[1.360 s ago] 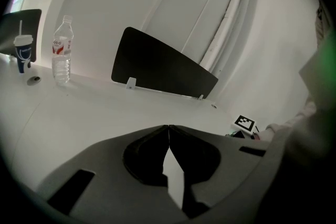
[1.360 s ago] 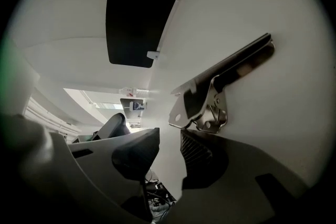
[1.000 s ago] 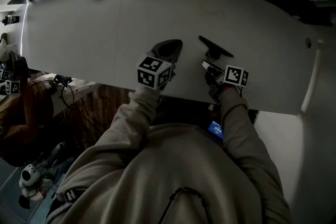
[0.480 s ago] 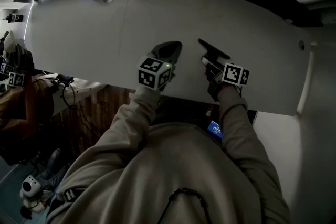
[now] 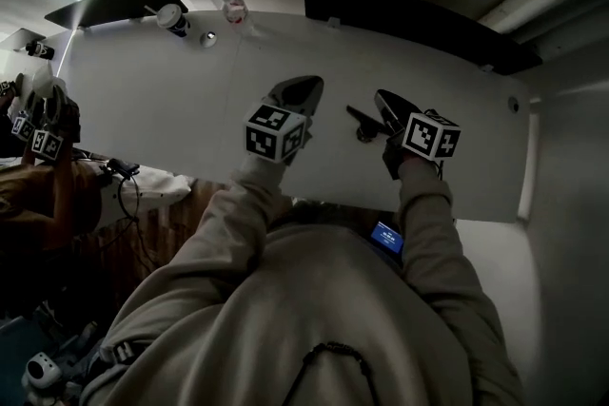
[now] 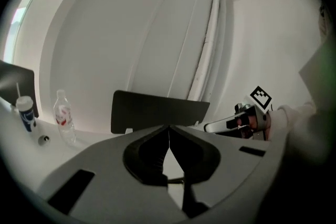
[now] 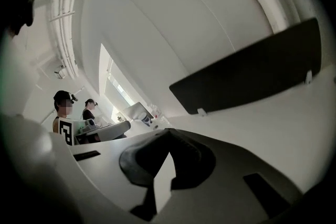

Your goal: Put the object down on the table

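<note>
My left gripper (image 5: 303, 87) hangs in the air over the white table (image 5: 143, 100), and its jaws meet at the tips with nothing between them (image 6: 169, 127). To its right my right gripper (image 5: 381, 98) is also lifted off the table and shut on nothing (image 7: 169, 131). From the left gripper view its pale jaws (image 6: 209, 126) point sideways with nothing in them. A small dark shape (image 5: 360, 125) lies on the table just left of the right gripper; I cannot tell whether it is an object or a shadow.
A plastic bottle (image 5: 233, 9), a cup with a straw (image 5: 171, 17) and a small round thing (image 5: 207, 39) stand at the far left edge. Black divider panels (image 5: 409, 24) (image 5: 114, 0) line the back. Other people (image 5: 43, 124) work at the left.
Both grippers have risen off the table, the right one more and rolling as it went. The view has tilted up and shows more of the far wall.
</note>
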Motion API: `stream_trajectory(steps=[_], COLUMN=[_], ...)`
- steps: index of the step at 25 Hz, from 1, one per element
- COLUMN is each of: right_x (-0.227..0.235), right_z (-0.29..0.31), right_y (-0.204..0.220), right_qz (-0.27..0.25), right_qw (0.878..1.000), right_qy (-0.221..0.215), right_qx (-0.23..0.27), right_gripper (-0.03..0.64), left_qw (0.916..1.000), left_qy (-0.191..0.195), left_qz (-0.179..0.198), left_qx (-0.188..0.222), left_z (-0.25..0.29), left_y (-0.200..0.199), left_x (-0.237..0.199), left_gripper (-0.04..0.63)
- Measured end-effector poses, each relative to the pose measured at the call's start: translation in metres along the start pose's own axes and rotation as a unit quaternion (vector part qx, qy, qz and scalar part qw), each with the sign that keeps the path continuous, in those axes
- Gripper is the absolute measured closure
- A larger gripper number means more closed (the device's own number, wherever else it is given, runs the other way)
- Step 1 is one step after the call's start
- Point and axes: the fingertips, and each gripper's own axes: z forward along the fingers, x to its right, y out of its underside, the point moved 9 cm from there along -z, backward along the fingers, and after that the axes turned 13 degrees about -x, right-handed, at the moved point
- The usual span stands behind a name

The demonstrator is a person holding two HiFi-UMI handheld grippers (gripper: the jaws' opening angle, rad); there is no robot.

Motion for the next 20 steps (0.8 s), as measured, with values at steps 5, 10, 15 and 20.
stream_trajectory(steps=[5, 10, 15, 20], right_x=[-0.044, -0.078, -0.107, -0.131], right_z=[-0.044, -0.088, -0.119, -0.141], right_y=[-0.07, -0.098, -0.124, -0.136], right_qz=[-0.079, -0.119, -0.169, -0.198], right_qw=[0.992, 0.976, 0.958, 0.944], right_qy=[0.036, 0.085, 0.12, 0.127], right_qx=[0.091, 0.161, 0.2, 0.232], right_gripper=[0.598, 0.598, 0.598, 0.598], left_qw=[0.9983, 0.9955, 0.9846, 0.9741], left_qy=[-0.011, -0.02, -0.045, -0.053], left_qz=[0.04, 0.066, 0.116, 0.156], left_qx=[0.041, 0.066, 0.122, 0.155], left_z=[-0.019, -0.04, -0.067, -0.088], left_y=[-0.059, -0.088, -0.132, -0.161], left_x=[0.001, 0.014, 0.023, 0.039], left_gripper=[0.591, 0.591, 0.591, 0.591])
